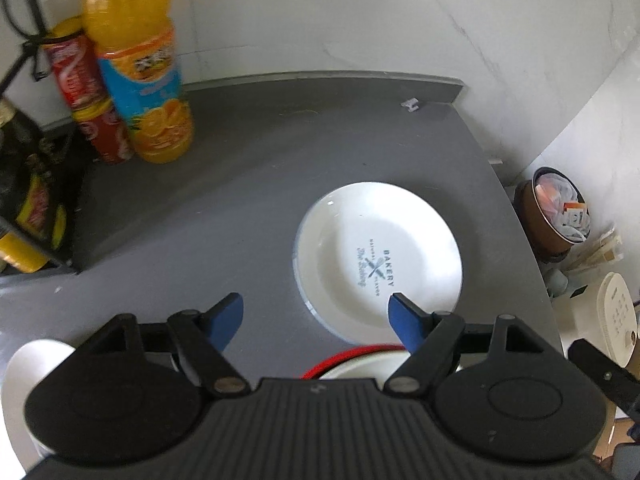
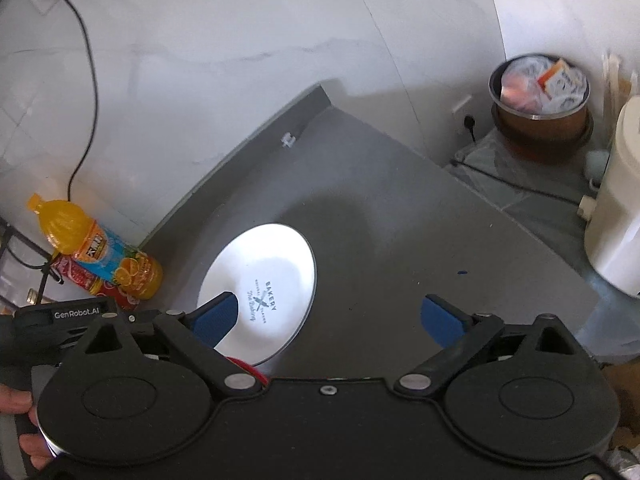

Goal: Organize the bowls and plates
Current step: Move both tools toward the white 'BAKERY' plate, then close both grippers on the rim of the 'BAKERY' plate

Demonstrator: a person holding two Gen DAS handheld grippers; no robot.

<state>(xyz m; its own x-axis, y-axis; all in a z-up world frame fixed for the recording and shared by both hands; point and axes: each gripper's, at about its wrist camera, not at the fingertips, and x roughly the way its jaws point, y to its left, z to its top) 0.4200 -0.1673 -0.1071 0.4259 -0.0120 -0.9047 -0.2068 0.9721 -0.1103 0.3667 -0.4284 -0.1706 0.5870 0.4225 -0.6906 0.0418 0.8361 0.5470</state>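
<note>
Tabletop: a flat grey tabletop (image 1: pixel 248 184) with a low raised rear lip, set into a corner of white marbled wall.
Plate: a round white ceramic plate (image 1: pixel 378 258) printed with a blue "BAKERY" emblem lies flat on the tabletop, right of centre in the left wrist view; in the right wrist view the same plate (image 2: pixel 260 288) lies left of centre.
Bowl: a white bowl with a red rim (image 1: pixel 360 358) sits just nearer than the plate, mostly hidden under the left claw body; whether it touches the plate cannot be told.
Left claw: the left claw (image 1: pixel 316 320), with blue fingertips (image 1: pixel 226 320), is spread wide and holds nothing; its right fingertip overlaps the plate's near edge in the picture, and contact cannot be told.
Right claw: the right claw (image 2: pixel 334 320), also blue-tipped, is spread wide and empty; its left fingertip appears over the plate's near left edge.
Drinks: a tall orange juice bottle with a blue label (image 1: pixel 140 68) stands at the tabletop's rear left, touching a red cylindrical snack can (image 1: pixel 86 92) beside it.
Floor items: a brown round bin with a silver rim, full of wrappers (image 2: pixel 540 100), stands on the floor beyond the tabletop's right edge, near a white cylindrical appliance (image 2: pixel 616 208).
Wall: a black power cable (image 2: pixel 86 80) hangs from a wall socket.
</note>
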